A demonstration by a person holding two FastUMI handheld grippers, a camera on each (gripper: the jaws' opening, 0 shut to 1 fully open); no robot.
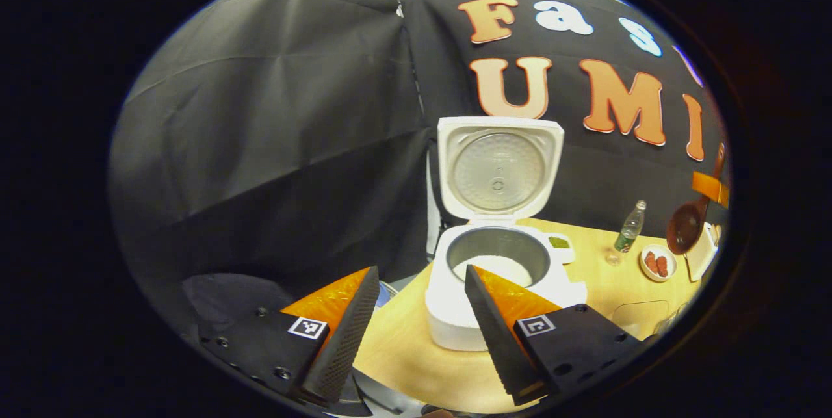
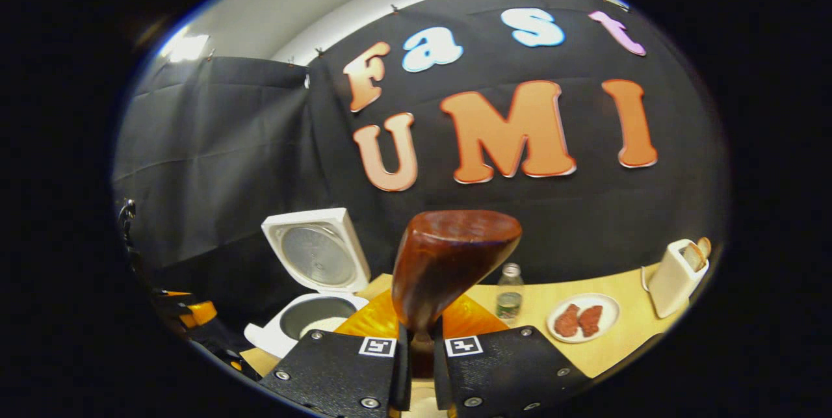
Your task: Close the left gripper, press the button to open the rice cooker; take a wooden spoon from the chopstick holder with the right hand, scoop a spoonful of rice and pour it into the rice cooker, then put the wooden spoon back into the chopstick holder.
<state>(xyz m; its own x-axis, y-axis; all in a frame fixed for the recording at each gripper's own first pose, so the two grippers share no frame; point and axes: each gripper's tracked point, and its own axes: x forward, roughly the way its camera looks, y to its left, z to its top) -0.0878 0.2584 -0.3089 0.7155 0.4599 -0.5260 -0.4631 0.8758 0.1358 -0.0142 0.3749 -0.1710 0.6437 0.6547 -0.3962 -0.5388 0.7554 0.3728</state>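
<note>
Gripping a wooden spoon [image 2: 448, 262] in the right gripper [image 2: 419, 356], fingers closed tight on the thin handle, glossy dark-brown bowl rising rounded and upright just ahead of the camera; looks empty from the far side, where the left gripper view catches it [image 1: 686, 226] held high at the right edge above the table. Hanging back at the near left, the left gripper [image 1: 419, 333] with fingers spread wide and holding nothing, ridged inner faces angled toward one another, gap framing the near rim of the rice cooker [image 1: 500, 275]. Standing open, that white, round-cornered cooker; lid [image 1: 497, 168] upright behind it, dull metal disc on its inner face; grey metal pot below with a low bed of white rice [image 1: 494, 268] inside. Spreading pale and smooth, the wooden table [image 1: 403, 346], bare strip between cooker and near edge, left edge dropping off close beside the cooker. Sitting to the right, well apart from the cooker: clear plastic bottle [image 2: 509, 294], white plate [image 2: 583, 318] with two reddish pieces, white toaster [image 2: 673, 278] with bread poking out near the far right edge; open tabletop between bottle and cooker.
</note>
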